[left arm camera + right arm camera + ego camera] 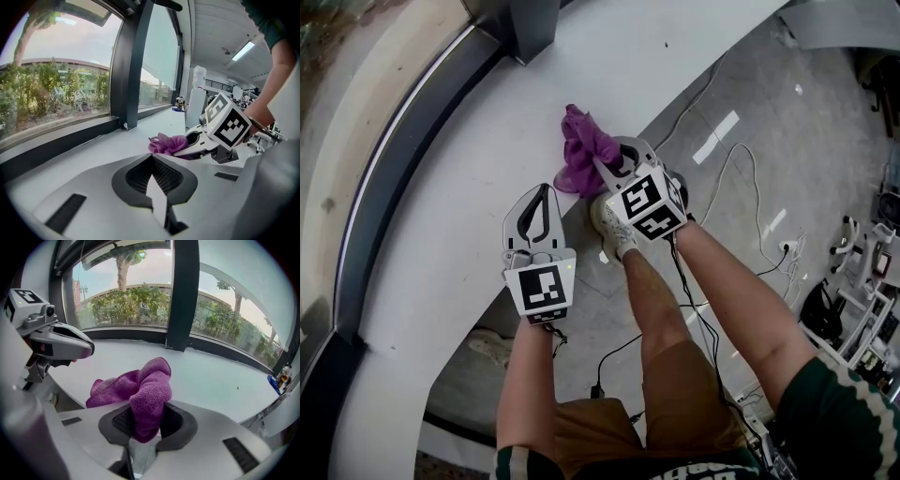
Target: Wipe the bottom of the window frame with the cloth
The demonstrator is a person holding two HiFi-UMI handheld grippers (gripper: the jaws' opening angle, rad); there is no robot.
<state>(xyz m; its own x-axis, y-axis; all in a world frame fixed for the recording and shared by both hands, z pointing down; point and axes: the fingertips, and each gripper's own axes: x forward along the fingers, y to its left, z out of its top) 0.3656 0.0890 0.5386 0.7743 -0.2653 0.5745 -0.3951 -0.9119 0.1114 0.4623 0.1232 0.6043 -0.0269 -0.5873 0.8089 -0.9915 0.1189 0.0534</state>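
At the centre of the head view, the right gripper (614,161) is clamped on a purple cloth (584,148). A fold of the cloth stands bunched between its jaws in the right gripper view, and the rest lies crumpled on the white sill (478,122), ahead and to the left of the jaws. Lower left of it in the head view, the left gripper (546,191) is over the near edge of the same sill, its jaws brought together with nothing between them; whether it touches the surface cannot be told. The two grippers are near each other but apart, with the cloth just beyond the left gripper's tip and to its right. Each gripper carries a marker cube (649,202) at its rear.

The sill curves from the lower left to the upper right of the head view. Along its far side runs the dark bottom rail of the window frame (398,159), with glass (337,112) beyond it. A dark upright post (532,28) of the frame meets the sill at the top of the view, past the cloth. The cloth rests on the sill, apart from the dark rail. Through the glass, in both gripper views, trees and shrubs (126,305) show outdoors. Below the sill's near edge, at the right of the head view, are a grey floor (769,141), loose cables (757,216) and the person's shoe (612,232).
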